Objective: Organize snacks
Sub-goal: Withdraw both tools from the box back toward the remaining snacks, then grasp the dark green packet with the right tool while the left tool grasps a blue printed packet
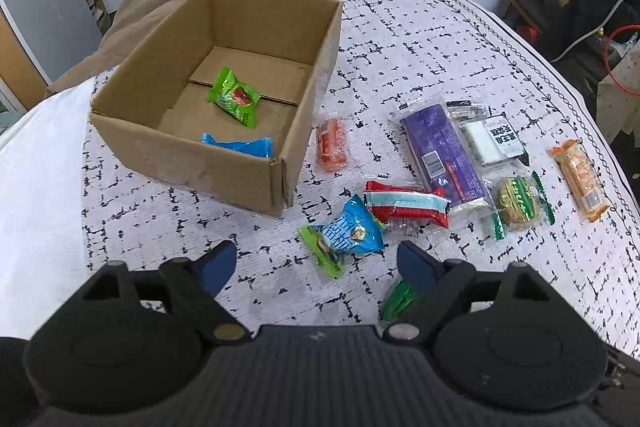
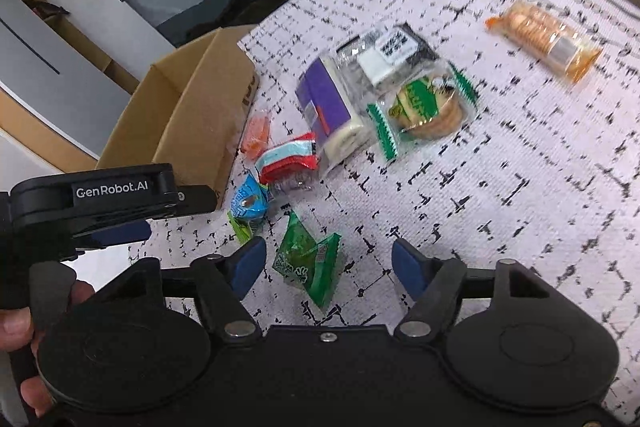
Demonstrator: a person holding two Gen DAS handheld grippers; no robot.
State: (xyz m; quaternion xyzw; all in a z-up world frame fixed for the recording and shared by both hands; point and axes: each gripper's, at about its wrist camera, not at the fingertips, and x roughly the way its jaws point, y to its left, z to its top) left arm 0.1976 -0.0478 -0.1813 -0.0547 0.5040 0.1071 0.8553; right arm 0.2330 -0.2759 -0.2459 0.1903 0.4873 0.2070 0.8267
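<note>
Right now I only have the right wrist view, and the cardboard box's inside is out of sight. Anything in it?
Observer: Yes, two packets lie on the floor of the cardboard box: a green packet and a blue packet.
Operator: Is the left tool holding anything?
Observer: No. The left tool is open, and the light blue snack bag lies just ahead of its fingers, untouched.
Operator: And the dark green packet near my tool?
Observer: In the left wrist view the dark green packet is partly hidden under the left tool's right finger.
</note>
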